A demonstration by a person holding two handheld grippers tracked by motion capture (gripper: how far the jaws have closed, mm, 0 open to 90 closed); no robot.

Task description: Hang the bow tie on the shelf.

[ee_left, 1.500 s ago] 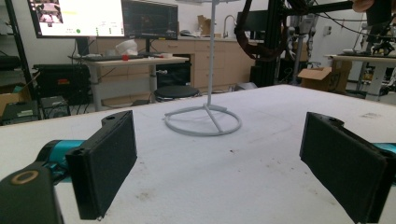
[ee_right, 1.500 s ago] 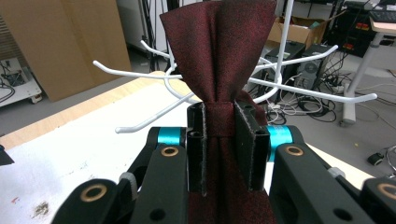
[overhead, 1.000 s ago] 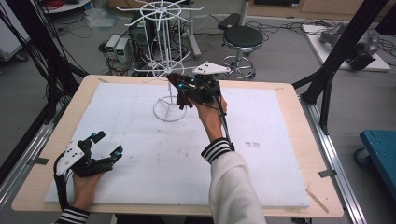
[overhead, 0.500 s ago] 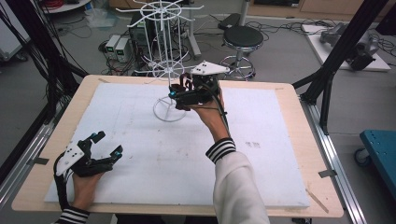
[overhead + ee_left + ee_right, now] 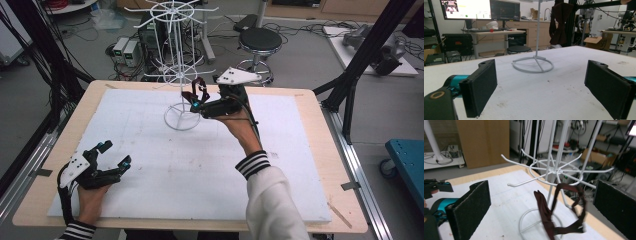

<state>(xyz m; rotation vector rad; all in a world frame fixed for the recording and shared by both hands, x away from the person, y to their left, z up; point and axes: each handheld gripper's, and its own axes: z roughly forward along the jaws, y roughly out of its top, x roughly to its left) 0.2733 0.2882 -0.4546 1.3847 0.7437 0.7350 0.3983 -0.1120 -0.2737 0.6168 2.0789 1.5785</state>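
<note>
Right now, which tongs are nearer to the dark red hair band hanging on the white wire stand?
Right. The right tongs are open just beside the hair band on the stand; the left tongs rest far away near the table's front left.

One wire rack (image 5: pixel 176 65), one dark hair band (image 5: pixel 560 211), two tools (image 5: pixel 200 97) (image 5: pixel 112 155).

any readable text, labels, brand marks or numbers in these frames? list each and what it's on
None can be read.
Monitors behind the table, left gripper view: windows and text on screen, too small and blurred to read.
Cardboard box at right in that view: a dark mark, illegible.
White foam board, wire rack, dark red band, left gripper, right gripper: no lettering visible.
</note>
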